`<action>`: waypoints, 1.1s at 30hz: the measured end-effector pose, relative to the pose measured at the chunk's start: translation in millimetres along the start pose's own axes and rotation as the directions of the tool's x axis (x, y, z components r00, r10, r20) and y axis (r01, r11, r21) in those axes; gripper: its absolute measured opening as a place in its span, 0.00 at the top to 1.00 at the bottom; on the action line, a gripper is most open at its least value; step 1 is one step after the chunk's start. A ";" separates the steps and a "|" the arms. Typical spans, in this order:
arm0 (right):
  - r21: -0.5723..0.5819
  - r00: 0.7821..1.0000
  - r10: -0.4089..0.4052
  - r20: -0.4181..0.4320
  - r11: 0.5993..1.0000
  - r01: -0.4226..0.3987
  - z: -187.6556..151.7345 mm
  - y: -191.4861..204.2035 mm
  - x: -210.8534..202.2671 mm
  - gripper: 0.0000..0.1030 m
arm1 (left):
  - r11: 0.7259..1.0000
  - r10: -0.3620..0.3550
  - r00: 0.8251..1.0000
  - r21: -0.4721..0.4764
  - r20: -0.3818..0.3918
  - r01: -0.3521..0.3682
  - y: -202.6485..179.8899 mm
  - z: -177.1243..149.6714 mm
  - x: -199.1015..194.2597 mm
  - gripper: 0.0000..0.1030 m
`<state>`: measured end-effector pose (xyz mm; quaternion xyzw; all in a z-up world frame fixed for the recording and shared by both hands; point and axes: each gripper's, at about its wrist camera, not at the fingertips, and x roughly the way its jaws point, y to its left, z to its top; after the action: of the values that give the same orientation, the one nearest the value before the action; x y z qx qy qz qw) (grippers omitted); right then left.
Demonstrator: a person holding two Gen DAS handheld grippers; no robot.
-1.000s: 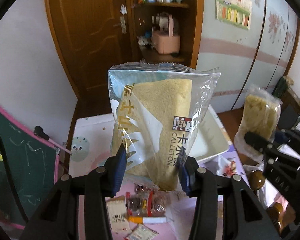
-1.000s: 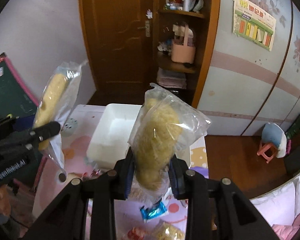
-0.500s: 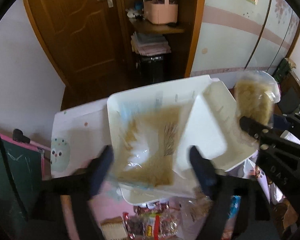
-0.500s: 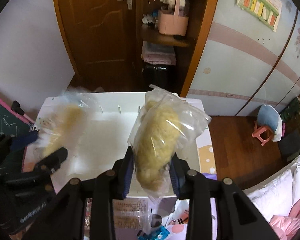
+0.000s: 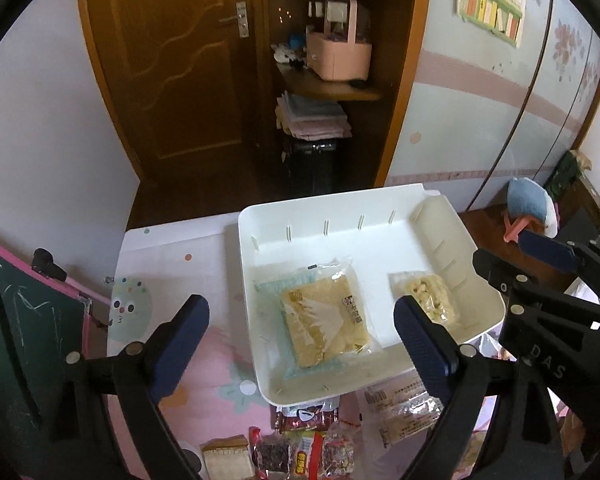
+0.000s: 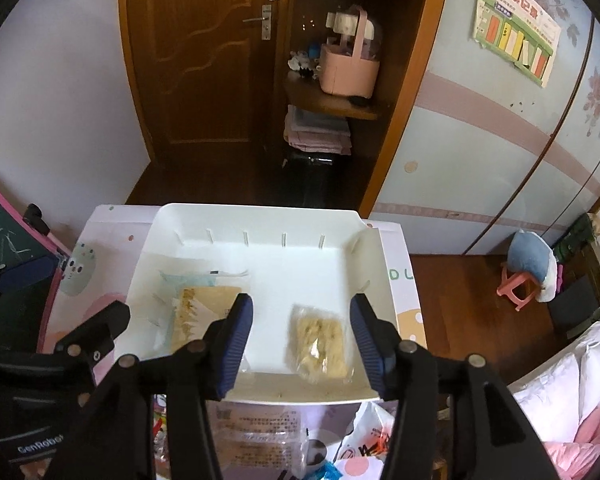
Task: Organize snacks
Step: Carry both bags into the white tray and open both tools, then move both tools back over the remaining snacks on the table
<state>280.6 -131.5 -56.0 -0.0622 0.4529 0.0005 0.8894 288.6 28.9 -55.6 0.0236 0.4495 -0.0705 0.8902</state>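
Both packets are down in the white tray (image 5: 456,240)! The cake (image 5: 326,322) lies flat on the tray floor, toward its left half, label up. The left gripper (image 5: 300,320) hangs above it with its jaws having just swung wide, nothing between the pads. The crisp bag (image 6: 320,342) lies to the right, near the tray's near wall, and the right gripper (image 6: 300,334) frames it from above; its jaws have just been parting too, and neither pad presses the bag.

Look at the room in there: the whole far half of the tray floor is bare white, right up to the ribbed far wall, and there is a clear strip between the two packets. The cake sits just off the left wall; the crisp bag lies close to the right wall in the left wrist view.

The tray's far rim reaches about to the far edge of the surface (image 5: 172,248). To its left, open pink-patterned cloth runs to the chalkboard (image 5: 24,320). On the near side it is crowded: loose snacks (image 5: 300,448) crowd up to the tray's near rim.
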 end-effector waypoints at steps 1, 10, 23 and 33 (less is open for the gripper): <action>0.004 1.000 0.003 0.005 1.000 -0.003 -1.1 -0.1 -4.3 0.50 | 1.000 0.001 1.000 -0.003 0.002 -0.001 0.3 -1.6 -3.7 0.10; -0.007 0.998 0.020 0.053 1.000 -0.020 -12.0 2.0 -46.2 0.50 | 0.999 0.021 0.998 -0.031 0.052 -0.019 -3.1 -21.3 -50.7 0.10; -0.022 0.993 0.060 0.100 0.998 -0.058 -43.5 -8.3 -105.8 0.50 | 0.989 0.091 0.991 -0.126 0.095 -0.078 19.2 -55.9 -122.0 0.10; 0.002 0.991 0.097 0.090 0.995 -0.097 -76.1 -30.8 -128.6 0.50 | 0.962 0.166 0.982 -0.234 0.090 -0.141 56.9 -98.4 -166.0 0.10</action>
<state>145.2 -163.4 6.7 -0.0371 0.4150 0.0449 0.9080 121.3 112.9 18.1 -0.0472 0.4021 0.0495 0.9131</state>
